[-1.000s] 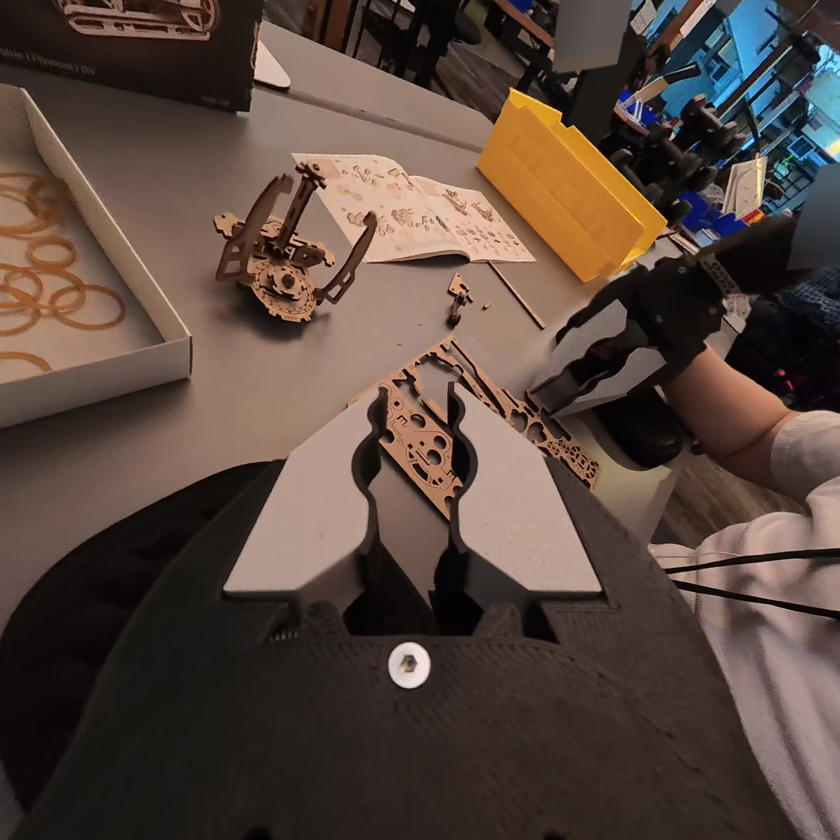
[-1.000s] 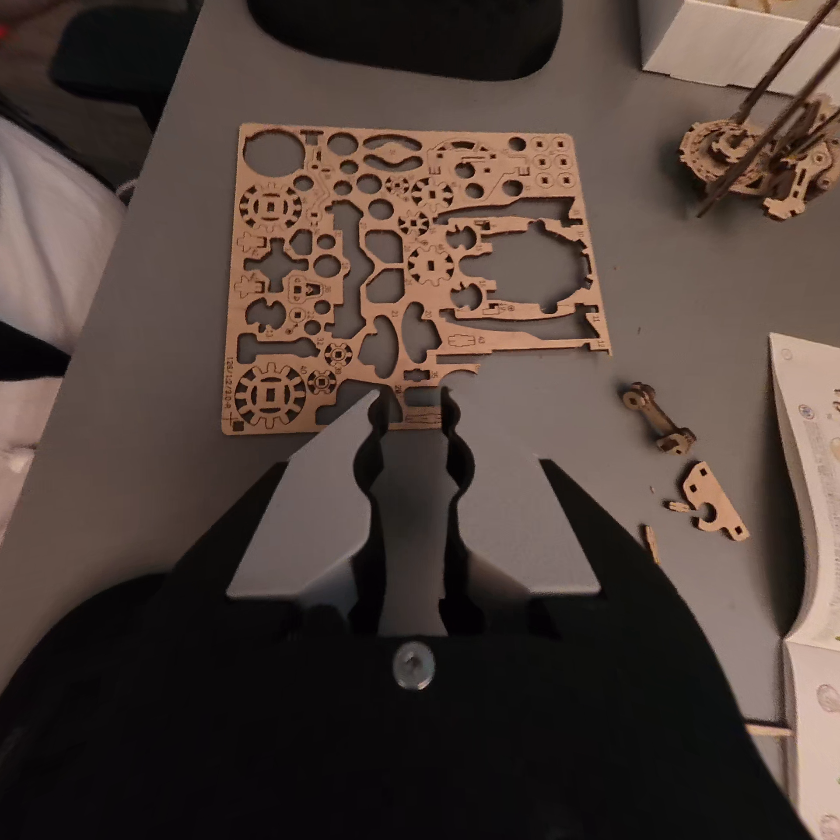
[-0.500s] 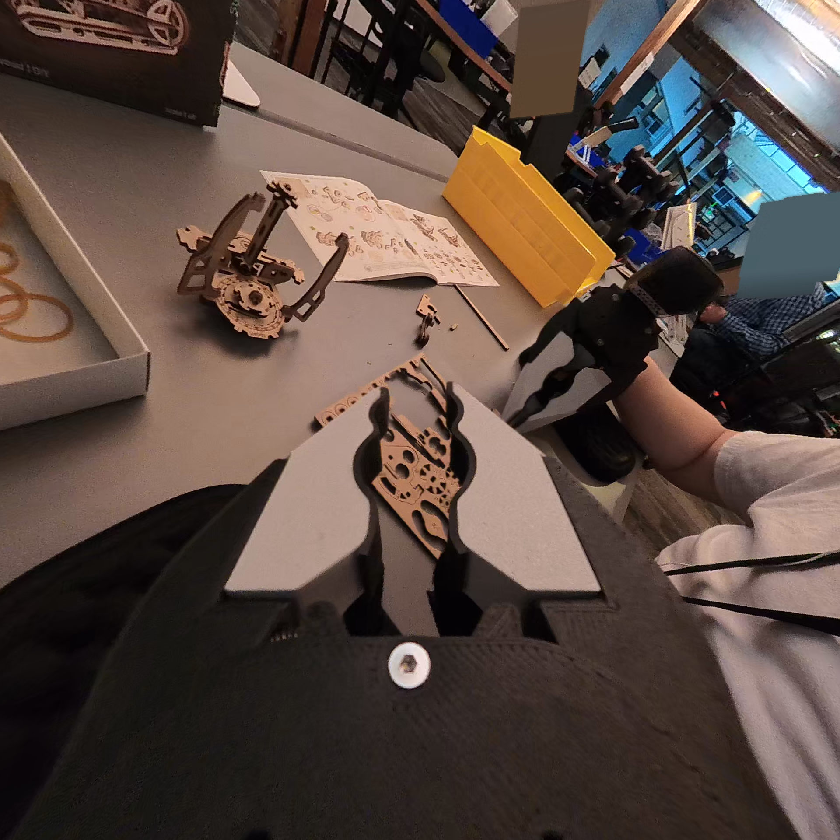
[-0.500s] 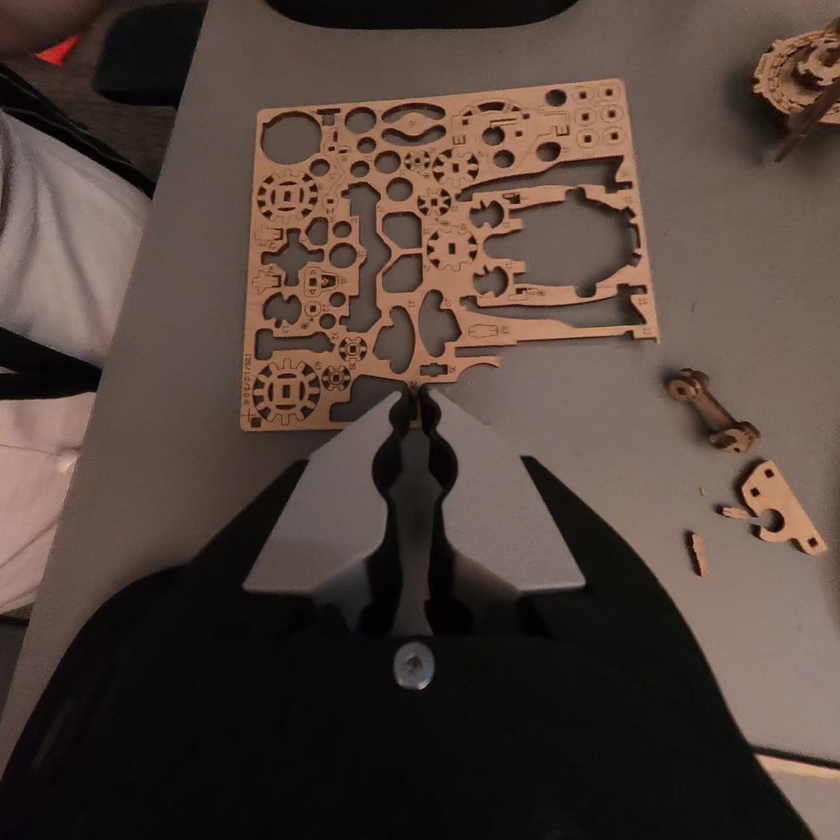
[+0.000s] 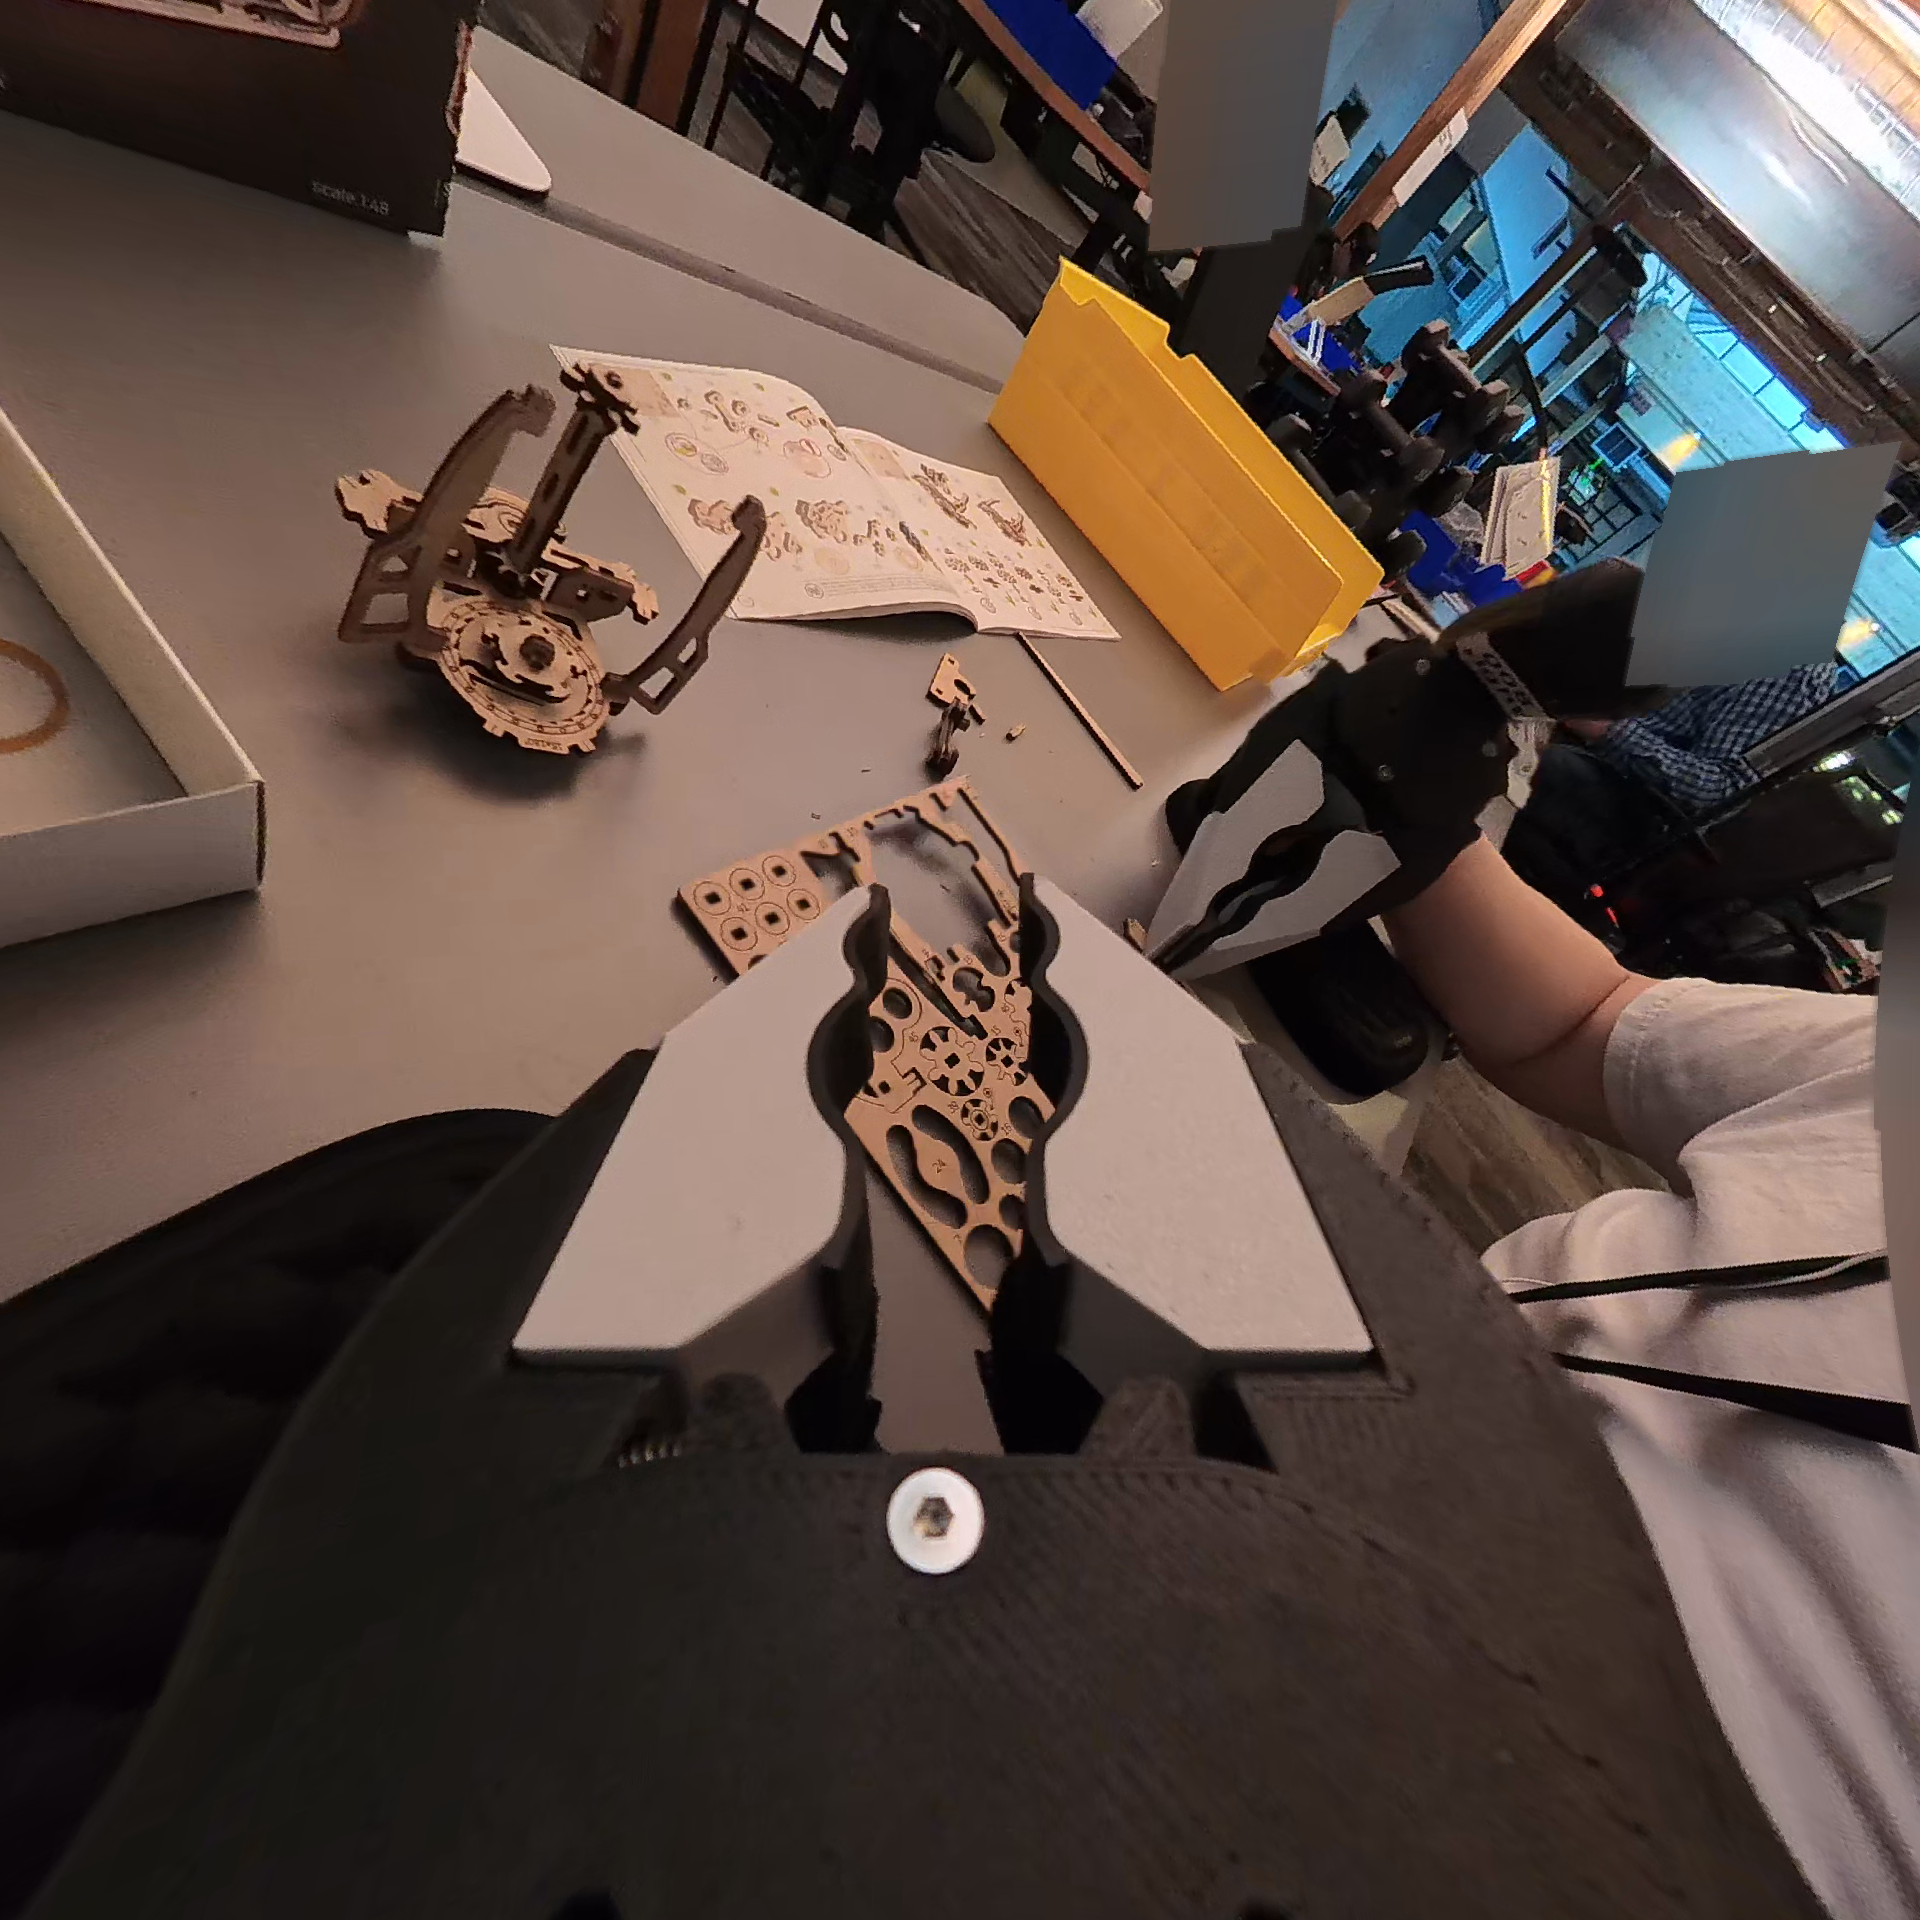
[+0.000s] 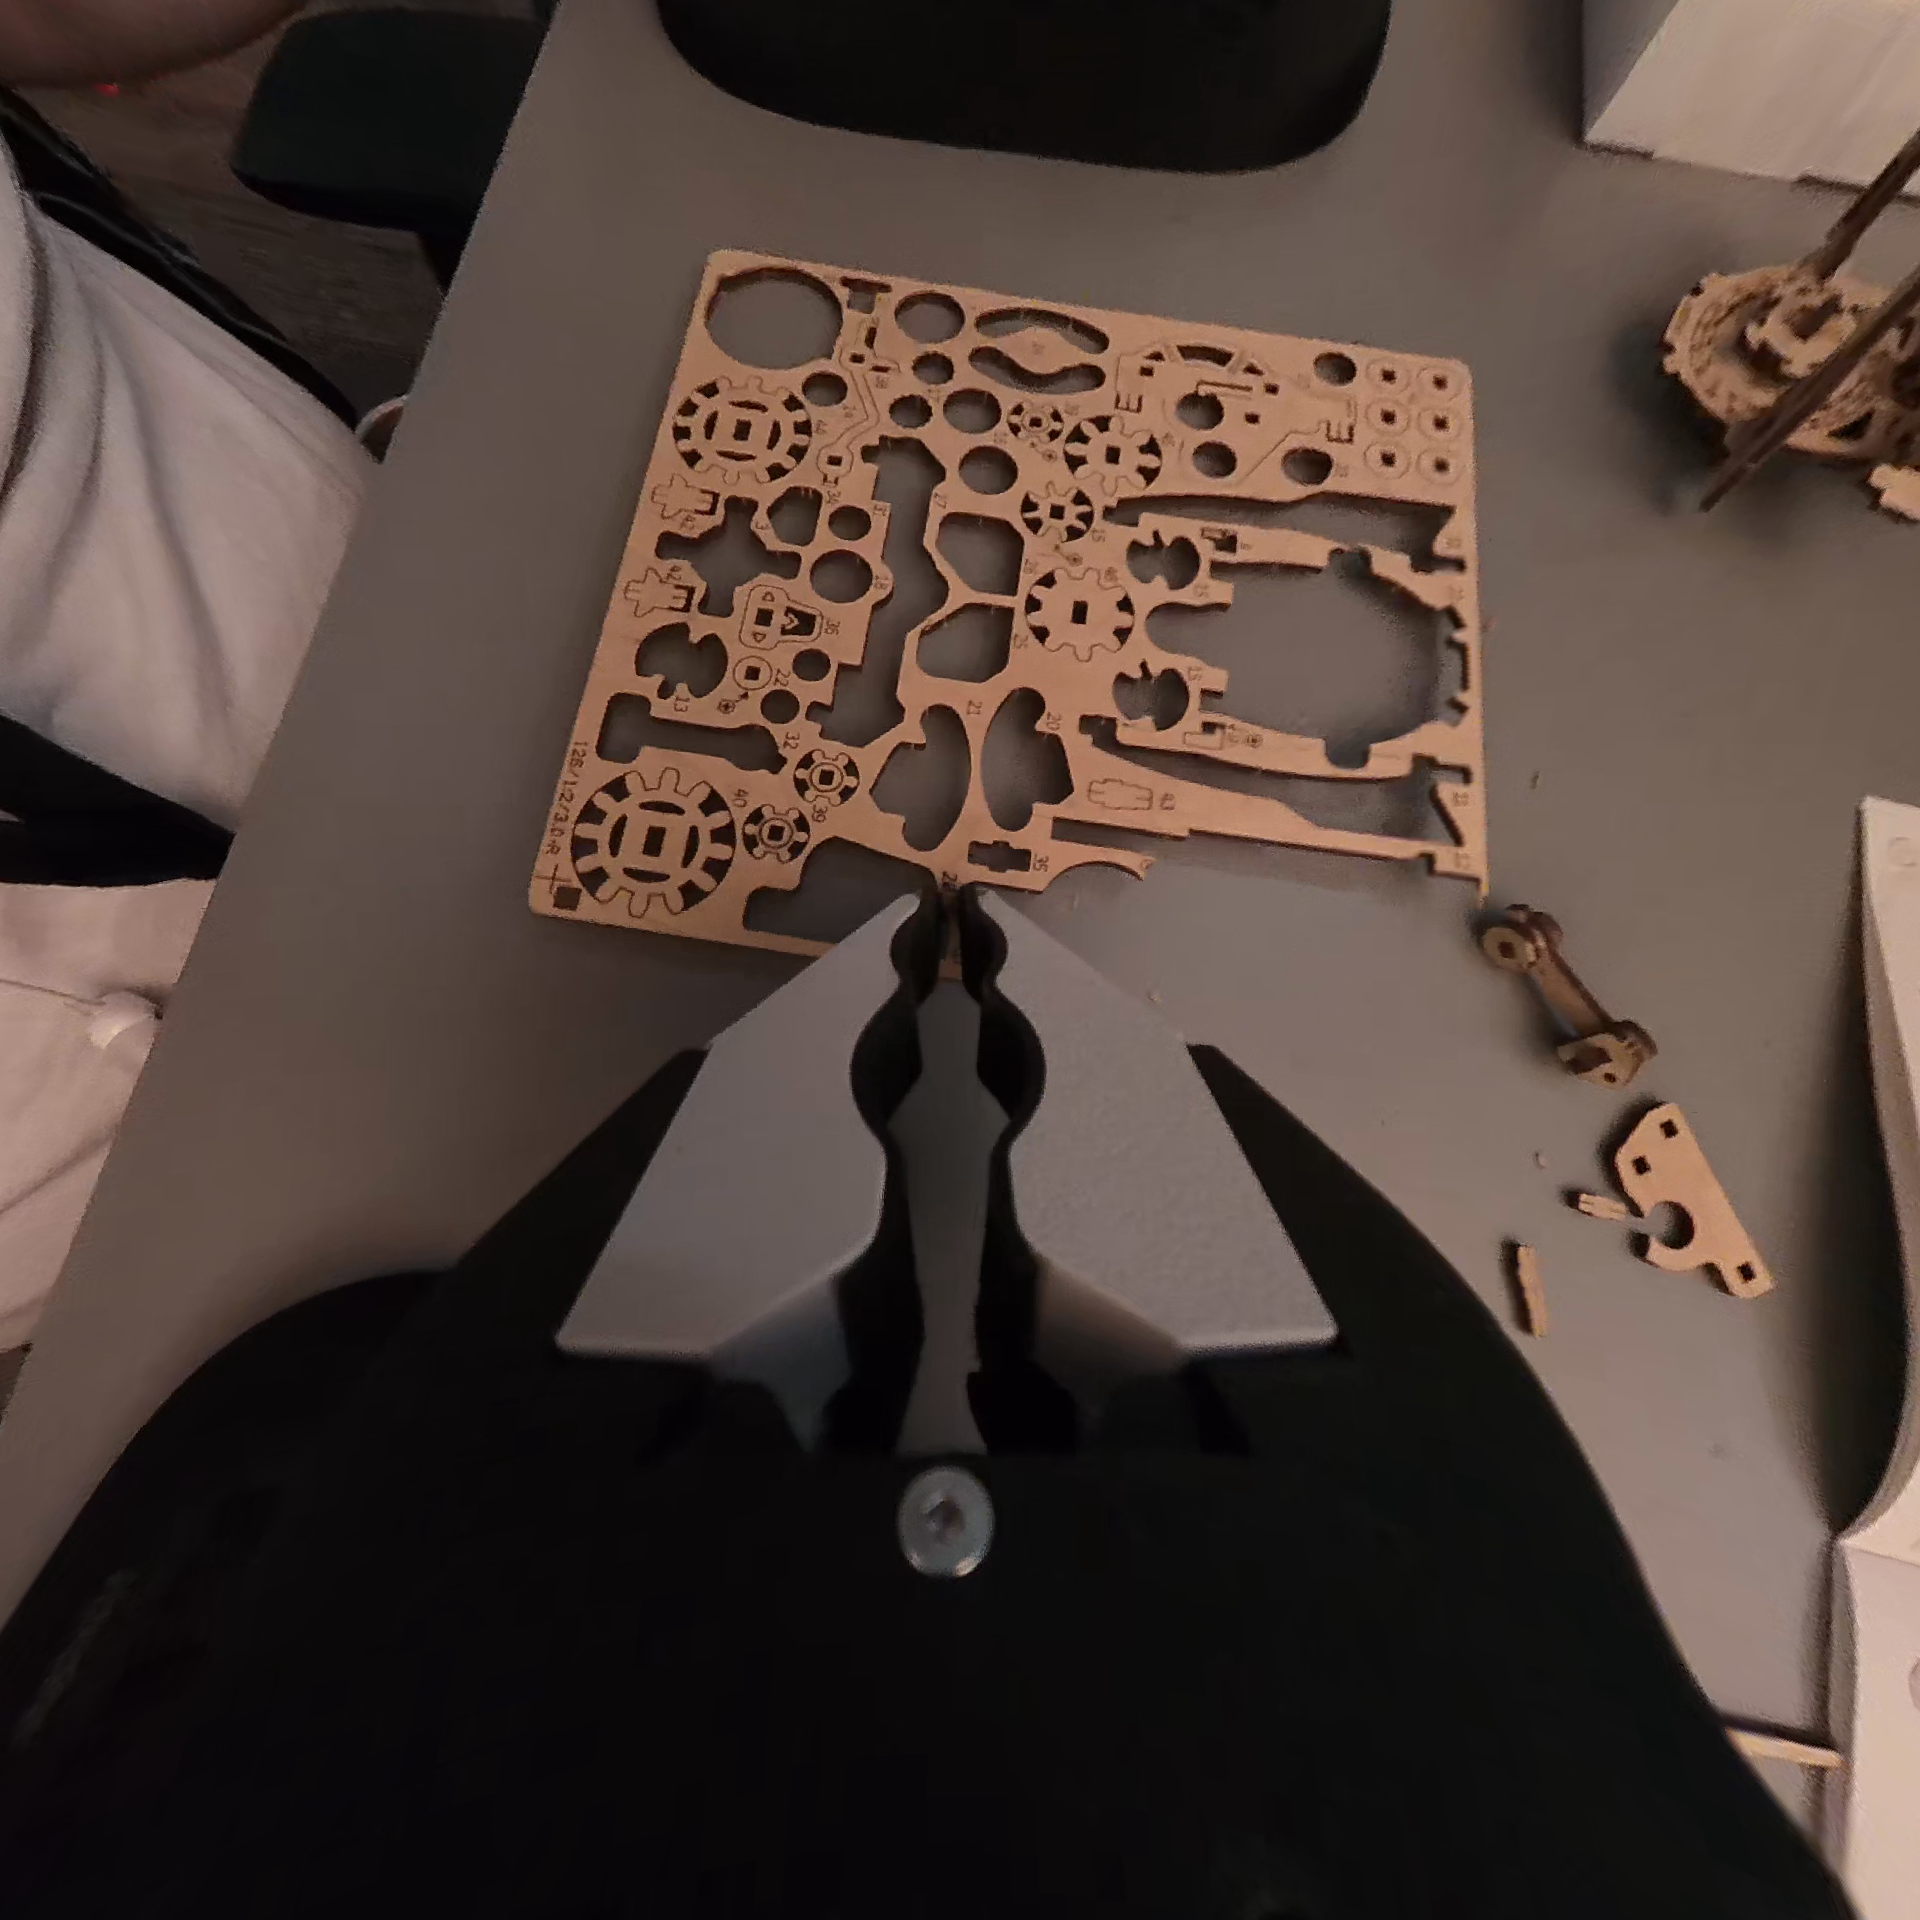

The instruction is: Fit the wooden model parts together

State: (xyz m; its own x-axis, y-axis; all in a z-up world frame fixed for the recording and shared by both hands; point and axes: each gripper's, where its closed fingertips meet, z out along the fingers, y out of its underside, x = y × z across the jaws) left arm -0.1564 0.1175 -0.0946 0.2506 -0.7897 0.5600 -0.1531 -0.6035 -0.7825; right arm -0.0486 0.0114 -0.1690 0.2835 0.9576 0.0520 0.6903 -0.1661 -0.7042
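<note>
- Where the grey table (image 6: 1299,187) is bare, a laser-cut wooden sheet (image 6: 1039,582) lies flat near its edge.
- Farther off stands a part-built wooden model (image 5: 509,582), beside an open instruction booklet (image 5: 862,520).
- Left gripper (image 5: 951,914) hangs over the sheet, fingers spread.
- Right gripper (image 6: 943,906) is pressed almost together, pinching the sheet's near edge.
- Two loose wooden parts (image 6: 1683,1205) lie to the sheet's right.

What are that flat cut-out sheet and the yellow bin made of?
The sheet looks like thin plywood, pale and unvarnished: matte tan face, darker edges around the cut-outs, probably laser-cut. The yellow bin looks like moulded plastic: even colour, smooth ribbed walls, slight sheen.
</note>
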